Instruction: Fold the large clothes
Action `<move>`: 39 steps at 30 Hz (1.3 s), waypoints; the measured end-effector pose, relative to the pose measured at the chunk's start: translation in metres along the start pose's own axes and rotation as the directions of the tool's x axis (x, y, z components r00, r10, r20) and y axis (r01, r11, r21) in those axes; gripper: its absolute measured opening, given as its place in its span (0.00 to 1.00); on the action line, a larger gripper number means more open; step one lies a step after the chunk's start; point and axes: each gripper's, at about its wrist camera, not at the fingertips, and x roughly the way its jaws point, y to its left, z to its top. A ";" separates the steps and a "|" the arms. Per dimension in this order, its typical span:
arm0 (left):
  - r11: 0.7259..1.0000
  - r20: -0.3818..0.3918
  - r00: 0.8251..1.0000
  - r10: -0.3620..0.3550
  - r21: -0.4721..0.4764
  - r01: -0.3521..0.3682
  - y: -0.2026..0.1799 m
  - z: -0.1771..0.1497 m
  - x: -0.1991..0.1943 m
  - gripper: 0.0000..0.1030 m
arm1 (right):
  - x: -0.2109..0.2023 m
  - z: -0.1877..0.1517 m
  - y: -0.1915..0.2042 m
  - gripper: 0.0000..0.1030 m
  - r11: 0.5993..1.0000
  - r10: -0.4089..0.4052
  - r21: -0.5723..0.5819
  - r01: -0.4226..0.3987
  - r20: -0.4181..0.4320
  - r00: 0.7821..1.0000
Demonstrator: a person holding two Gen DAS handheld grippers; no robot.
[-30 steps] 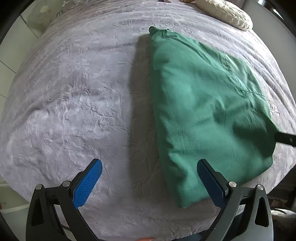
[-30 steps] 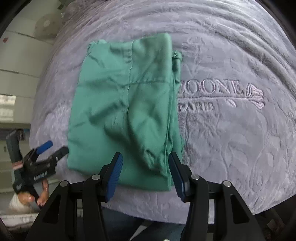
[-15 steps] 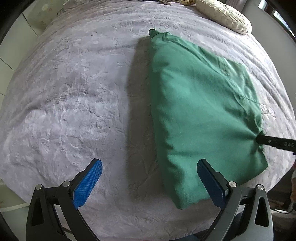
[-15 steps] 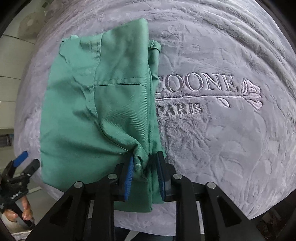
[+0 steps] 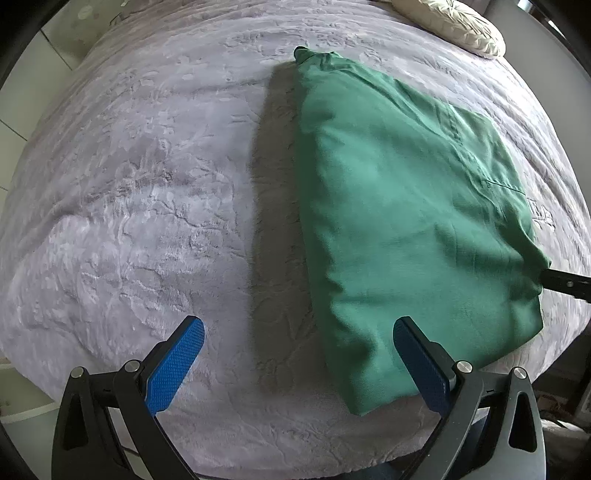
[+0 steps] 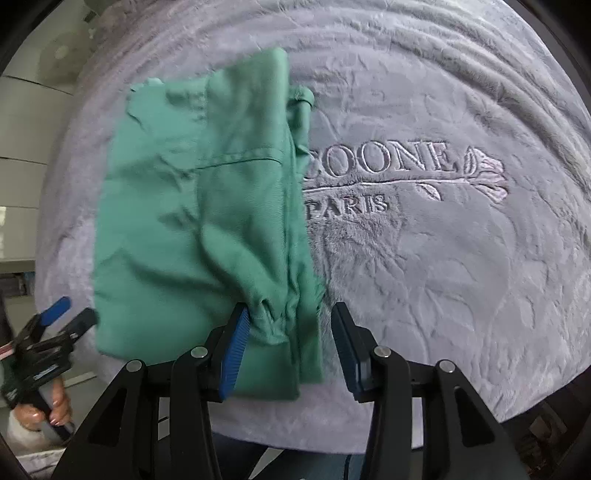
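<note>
Left wrist view: left gripper (image 5: pixel 297 345) spread wide, holding nothing, over the grey bedspread (image 5: pixel 147 192); folded green garment (image 5: pixel 406 221) ahead to its right. Right wrist view: right gripper (image 6: pixel 290 336) parted, garment's bunched edge (image 6: pixel 273 317) between its fingers.

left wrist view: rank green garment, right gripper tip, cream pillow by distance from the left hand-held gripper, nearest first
1. Green garment: its near corner lies just by the right finger of the left hand-held gripper, on the grey blanket.
2. Right hand-held gripper: its tip shows at the garment's right edge, mid-depth.
3. Cream pillow: top right, at the bed's far end.
</note>
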 end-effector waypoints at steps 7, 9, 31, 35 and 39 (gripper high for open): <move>1.000 -0.010 1.000 -0.004 0.014 0.004 -0.003 0.006 -0.004 1.00 | -0.025 0.002 0.008 0.69 1.000 0.000 0.013 0.000 0.018 1.000; 1.000 -0.023 1.000 -0.013 0.008 0.013 -0.003 0.009 -0.008 1.00 | -0.025 0.004 0.021 0.70 1.000 -0.002 0.016 0.002 0.018 1.000; 1.000 0.108 0.994 0.012 0.009 -0.013 -0.009 0.039 -0.077 1.00 | -0.082 0.010 0.080 1.00 0.988 -0.152 0.013 0.153 0.202 0.967; 1.000 0.118 0.993 0.018 0.013 -0.019 -0.012 0.037 -0.082 1.00 | -0.082 0.007 0.086 1.00 0.982 -0.185 -0.002 0.190 0.206 0.961; 0.999 0.124 0.992 0.036 0.018 -0.039 -0.016 0.036 -0.084 1.00 | -0.081 0.005 0.090 1.00 0.980 -0.194 -0.011 0.201 0.208 0.959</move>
